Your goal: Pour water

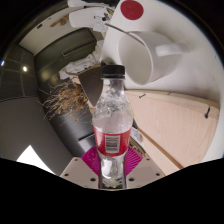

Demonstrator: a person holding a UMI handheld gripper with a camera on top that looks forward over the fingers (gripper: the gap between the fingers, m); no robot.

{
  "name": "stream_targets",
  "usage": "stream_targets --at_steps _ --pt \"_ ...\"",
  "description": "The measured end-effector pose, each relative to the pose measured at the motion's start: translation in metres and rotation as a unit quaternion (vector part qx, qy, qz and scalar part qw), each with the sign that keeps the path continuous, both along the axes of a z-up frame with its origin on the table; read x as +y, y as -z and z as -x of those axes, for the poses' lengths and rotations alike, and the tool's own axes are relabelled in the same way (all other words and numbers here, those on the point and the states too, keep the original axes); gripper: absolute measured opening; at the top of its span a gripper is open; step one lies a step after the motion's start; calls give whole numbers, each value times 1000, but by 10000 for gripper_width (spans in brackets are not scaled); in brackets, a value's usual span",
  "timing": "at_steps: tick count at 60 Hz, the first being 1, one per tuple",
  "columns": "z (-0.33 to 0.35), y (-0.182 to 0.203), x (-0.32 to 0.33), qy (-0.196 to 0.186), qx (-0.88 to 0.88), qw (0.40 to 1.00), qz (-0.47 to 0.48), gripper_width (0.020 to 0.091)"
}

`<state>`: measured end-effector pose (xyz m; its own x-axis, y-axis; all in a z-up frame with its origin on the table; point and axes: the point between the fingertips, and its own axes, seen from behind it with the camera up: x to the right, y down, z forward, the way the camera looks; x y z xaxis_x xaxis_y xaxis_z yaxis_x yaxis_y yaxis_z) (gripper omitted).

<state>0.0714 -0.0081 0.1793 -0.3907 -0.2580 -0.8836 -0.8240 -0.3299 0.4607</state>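
Claw (112, 165) clamped on upright water bottle (111, 118), held level above wooden counter (175, 115).

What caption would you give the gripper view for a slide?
Gripper shut on a capped water bottle, held upright above the wooden table, with a white cup beyond it.

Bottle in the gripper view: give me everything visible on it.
The bottle is clear plastic with a dark screw cap, which is on, and a red-and-white label around its lower half. It stands roughly upright, leaning slightly, held between the two pink pads of the gripper, which press its lower body from both sides. Its base is hidden between the fingers. Liquid level cannot be judged. Behind it sit a white pitcher and a wooden counter.
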Motion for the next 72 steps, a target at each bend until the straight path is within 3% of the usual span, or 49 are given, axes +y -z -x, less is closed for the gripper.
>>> stream_targets --at_steps 8,18,35,40,46,54,72 --pt "1 3 -2 -16 -37 999 0 258" --pt "-15 -11 -5 -47 -250 966 -42 259" --pt "-146 -88 11 11 -630 767 -126 262" --pt "-195 -92 16 31 -711 693 -116 260" --pt "-255 -69 13 31 -787 609 -89 261" --pt "-301 -16 20 0 -839 541 -57 261" --pt "-333 95 20 -60 -832 551 -19 262"
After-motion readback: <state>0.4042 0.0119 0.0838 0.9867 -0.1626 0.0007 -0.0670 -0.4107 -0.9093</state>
